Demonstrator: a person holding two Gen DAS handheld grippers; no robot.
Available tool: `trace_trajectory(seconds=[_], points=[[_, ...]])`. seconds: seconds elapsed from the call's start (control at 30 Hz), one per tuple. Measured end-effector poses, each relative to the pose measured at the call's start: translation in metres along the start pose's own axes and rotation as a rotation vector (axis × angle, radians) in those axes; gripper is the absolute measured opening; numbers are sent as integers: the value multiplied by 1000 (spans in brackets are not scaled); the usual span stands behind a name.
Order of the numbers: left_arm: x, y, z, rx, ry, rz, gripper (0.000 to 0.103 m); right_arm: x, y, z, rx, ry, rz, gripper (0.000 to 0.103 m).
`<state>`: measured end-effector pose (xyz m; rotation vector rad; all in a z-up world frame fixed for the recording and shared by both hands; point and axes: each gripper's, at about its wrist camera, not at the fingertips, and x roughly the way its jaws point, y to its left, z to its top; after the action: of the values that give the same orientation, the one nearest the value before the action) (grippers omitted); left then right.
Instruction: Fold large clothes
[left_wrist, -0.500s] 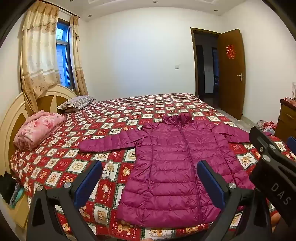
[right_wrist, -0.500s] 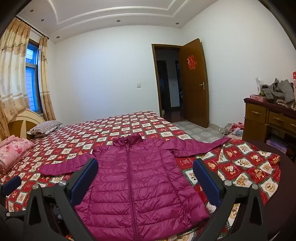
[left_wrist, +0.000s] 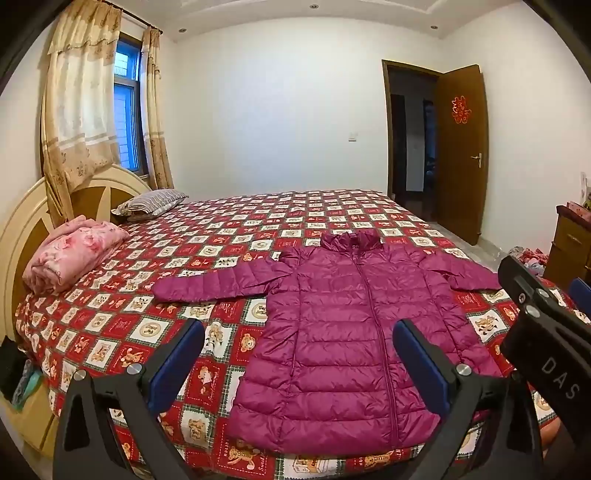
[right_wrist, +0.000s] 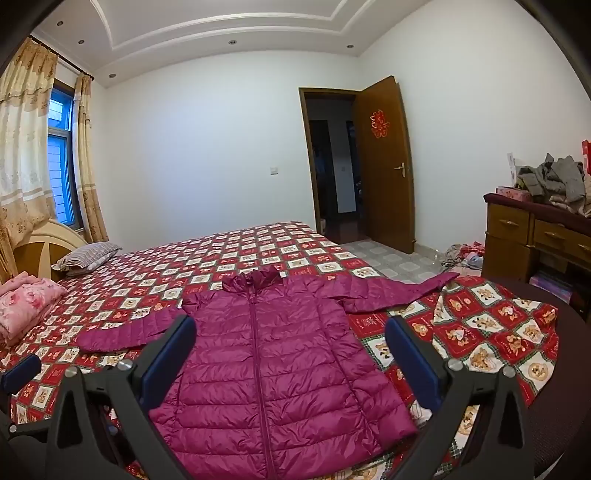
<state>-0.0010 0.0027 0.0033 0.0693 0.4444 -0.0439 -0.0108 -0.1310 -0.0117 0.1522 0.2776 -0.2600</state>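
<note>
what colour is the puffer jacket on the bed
Magenta-purple, quilted puffer jacket, seen best in the right wrist view.

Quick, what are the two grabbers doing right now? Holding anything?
Left gripper: open, holding nothing.
Right gripper: open, holding nothing, above the jacket.

You have one magenta puffer jacket (left_wrist: 343, 332) before you, with two sleeves spread to either side. It lies on one bed (left_wrist: 229, 236) that also carries one striped pillow (left_wrist: 151, 201) and one folded pink blanket (left_wrist: 74, 258). Two grippers count in your tally — the left gripper (left_wrist: 297, 354) and the right gripper (right_wrist: 290, 350) — each with two blue-padded fingers standing wide. The room adds one window (left_wrist: 125, 99) flanked by two curtains, one brown door (right_wrist: 384, 166), one wooden dresser (right_wrist: 532, 240) and one heap of grey clothes (right_wrist: 554, 177).
</note>
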Motion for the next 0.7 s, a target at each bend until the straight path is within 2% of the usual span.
trace_trajectory(seconds=[0.7], points=[[-2,-3,-1,11,-3,-16,102,-3,0,-2,10,-1,-5,103]])
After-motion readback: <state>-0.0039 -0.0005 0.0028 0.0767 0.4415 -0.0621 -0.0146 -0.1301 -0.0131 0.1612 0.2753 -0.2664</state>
